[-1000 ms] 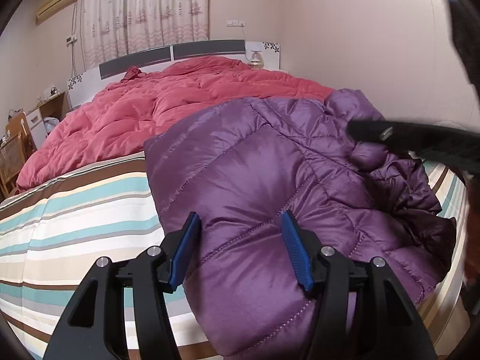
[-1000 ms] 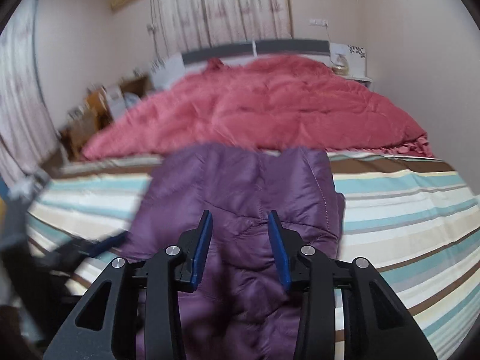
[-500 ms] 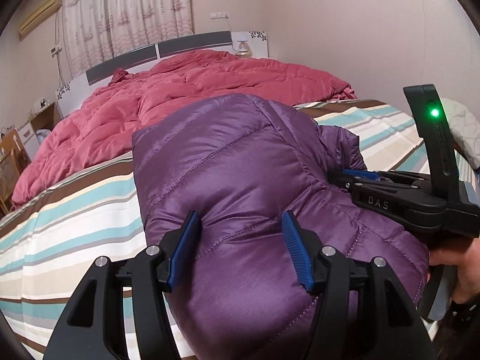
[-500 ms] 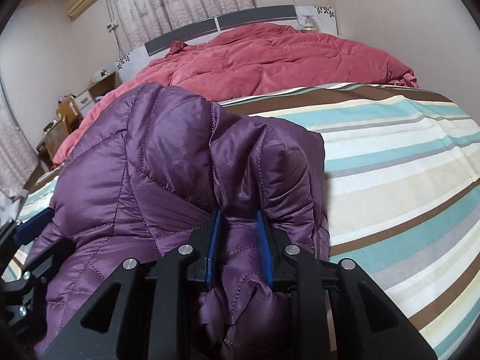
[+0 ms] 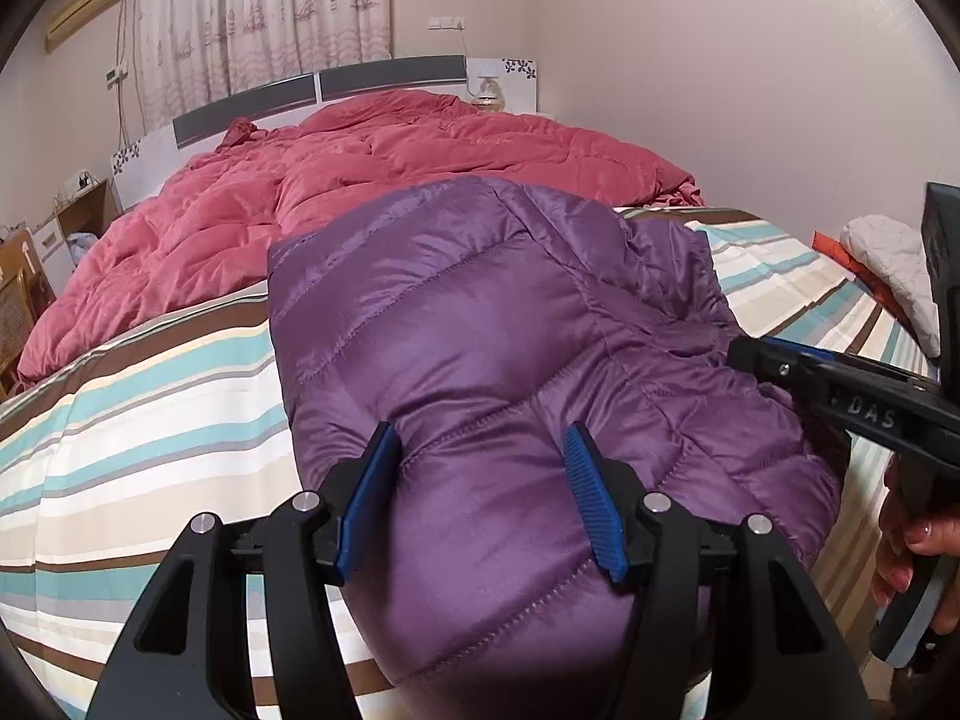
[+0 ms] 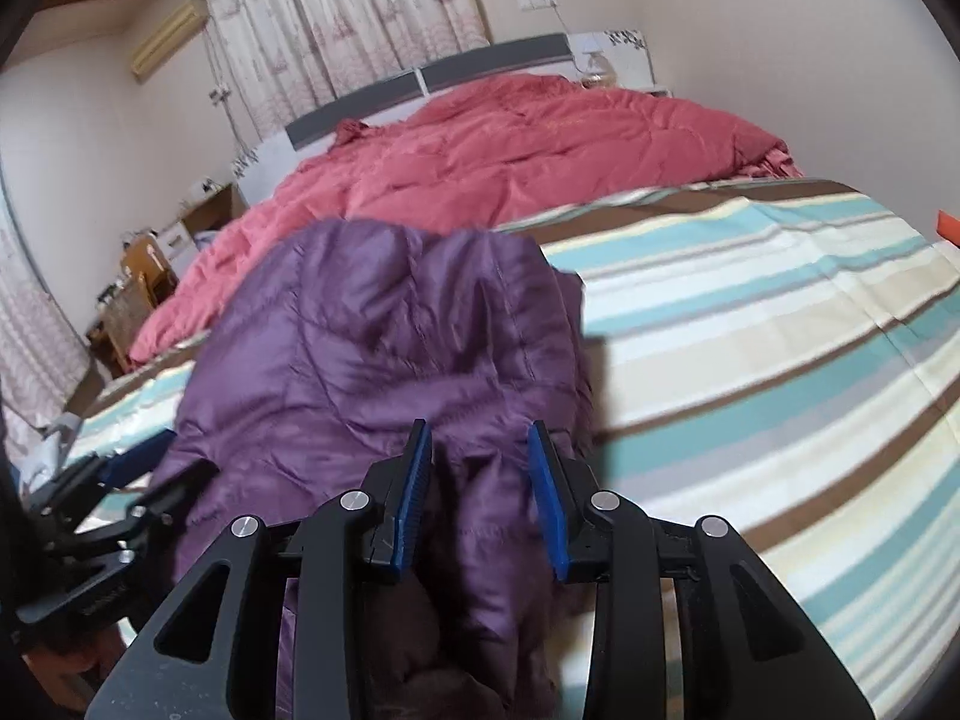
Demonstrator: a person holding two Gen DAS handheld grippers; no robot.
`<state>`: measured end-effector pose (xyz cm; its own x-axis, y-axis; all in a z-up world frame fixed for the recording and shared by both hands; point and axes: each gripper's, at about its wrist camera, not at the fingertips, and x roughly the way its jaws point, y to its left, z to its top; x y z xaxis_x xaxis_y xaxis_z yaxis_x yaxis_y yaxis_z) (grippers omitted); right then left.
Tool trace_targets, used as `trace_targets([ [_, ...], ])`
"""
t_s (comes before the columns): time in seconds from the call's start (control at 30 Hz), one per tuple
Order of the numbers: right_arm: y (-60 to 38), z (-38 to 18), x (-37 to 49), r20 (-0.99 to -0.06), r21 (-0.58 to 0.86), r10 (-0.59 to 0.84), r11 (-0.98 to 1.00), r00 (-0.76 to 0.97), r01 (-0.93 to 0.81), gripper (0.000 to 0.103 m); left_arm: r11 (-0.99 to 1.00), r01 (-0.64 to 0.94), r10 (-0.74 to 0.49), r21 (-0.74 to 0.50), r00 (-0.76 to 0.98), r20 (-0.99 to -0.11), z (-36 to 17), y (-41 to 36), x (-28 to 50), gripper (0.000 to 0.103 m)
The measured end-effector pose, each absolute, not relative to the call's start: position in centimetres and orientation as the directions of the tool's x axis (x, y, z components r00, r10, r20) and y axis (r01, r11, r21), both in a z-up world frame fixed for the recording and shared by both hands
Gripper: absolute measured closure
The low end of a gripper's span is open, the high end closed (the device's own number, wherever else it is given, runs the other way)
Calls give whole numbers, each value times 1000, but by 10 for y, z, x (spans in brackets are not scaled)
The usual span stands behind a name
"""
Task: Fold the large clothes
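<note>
Your glossy purple quilted jacket (image 5: 510, 360) lies bunched on the striped bed (image 5: 150, 420). Both tools, left (image 5: 480, 492) and right (image 6: 480, 498), stand spread, gripping nothing; the right one reads "DAS".

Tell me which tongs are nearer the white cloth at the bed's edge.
Right. The right tongs sit at the purple jacket's side facing the white cloth; the left tongs straddle its near end.

A red quilt (image 5: 384, 180) heaped on the striped sheet (image 5: 150, 420) — patterned curtains (image 5: 264, 18) behind the headboard (image 5: 390, 75).
</note>
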<state>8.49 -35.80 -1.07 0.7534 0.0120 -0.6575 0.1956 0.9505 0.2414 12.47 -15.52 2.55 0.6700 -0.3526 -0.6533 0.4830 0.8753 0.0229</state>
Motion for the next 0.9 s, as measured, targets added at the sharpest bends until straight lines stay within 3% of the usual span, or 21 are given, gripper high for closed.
trace_targets([
  [0.07,-363,-22,94,-702,200,-31,950,712,239,70,869,492,-340,55,673,-657,21,-162,128,46],
  [0.2,-379,-46,112,-735,288,34,920,678,266,69,854,509,-321,106,676,-663,13,-172,130,46],
  [0.3,-379,-47,116,-742,262,32,933,669,246,69,848,528,-369,40,644,-671,20,-162,132,46],
  [0.4,-382,-42,113,-751,242,18,937,660,250,53,871,490,-379,-26,637,-671,30,-142,138,39],
  [0.43,-385,-39,112,-754,245,21,936,657,252,51,883,467,-378,-52,638,-671,31,-136,142,33],
  [0.6,-393,-30,109,-760,297,86,928,644,227,51,894,384,-428,-231,577,-695,23,-104,167,23],
  [0.73,-394,-22,113,-768,306,104,926,632,219,47,894,392,-418,-217,553,-721,19,-106,172,6],
  [0.9,-397,-11,118,-746,371,151,903,648,216,47,891,434,-387,-134,570,-725,20,-122,165,6],
])
